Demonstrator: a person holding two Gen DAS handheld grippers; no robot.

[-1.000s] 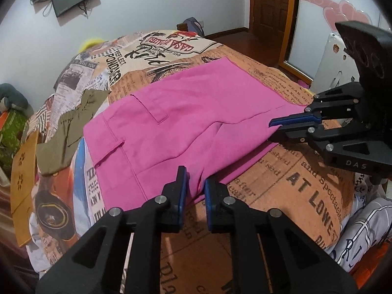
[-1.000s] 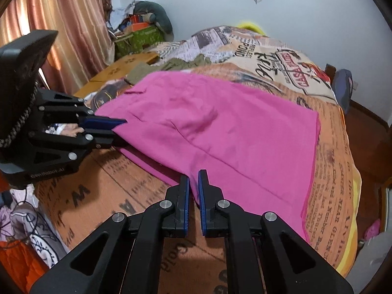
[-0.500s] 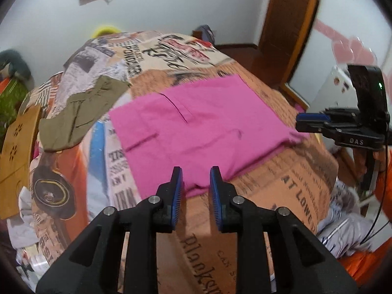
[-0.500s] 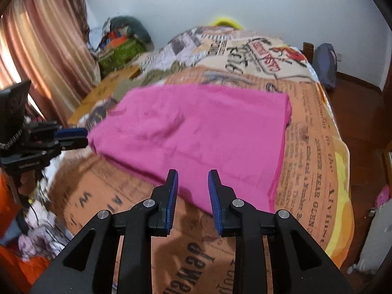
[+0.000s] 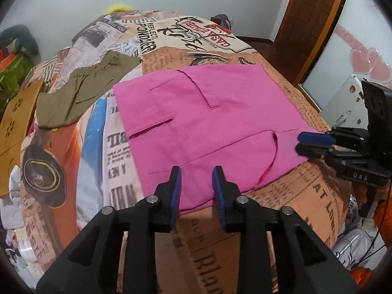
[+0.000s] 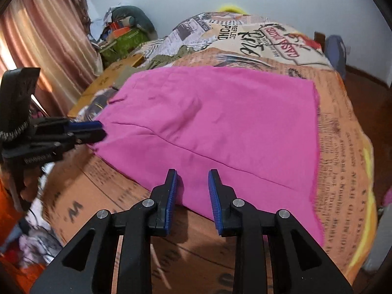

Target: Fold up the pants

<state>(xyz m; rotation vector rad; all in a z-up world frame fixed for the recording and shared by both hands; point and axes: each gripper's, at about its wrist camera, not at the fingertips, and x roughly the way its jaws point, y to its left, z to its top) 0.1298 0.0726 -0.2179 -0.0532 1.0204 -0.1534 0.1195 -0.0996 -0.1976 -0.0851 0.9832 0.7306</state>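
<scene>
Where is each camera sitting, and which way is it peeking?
Left wrist view: sits on the left tool, looking along its open fingers at the pink pants on the bed; the right tool shows at right.
Right wrist view: sits on the right tool, facing the same pants from their other corner; the left tool shows at left.
Shared: pants, bed, olive garment.

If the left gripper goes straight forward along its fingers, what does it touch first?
Probably the pink pants. The left gripper is open, and its fingertips point over the near edge of the pants lying on the bed. Nothing else shows in that line, though its height above the cloth is unclear.
</scene>
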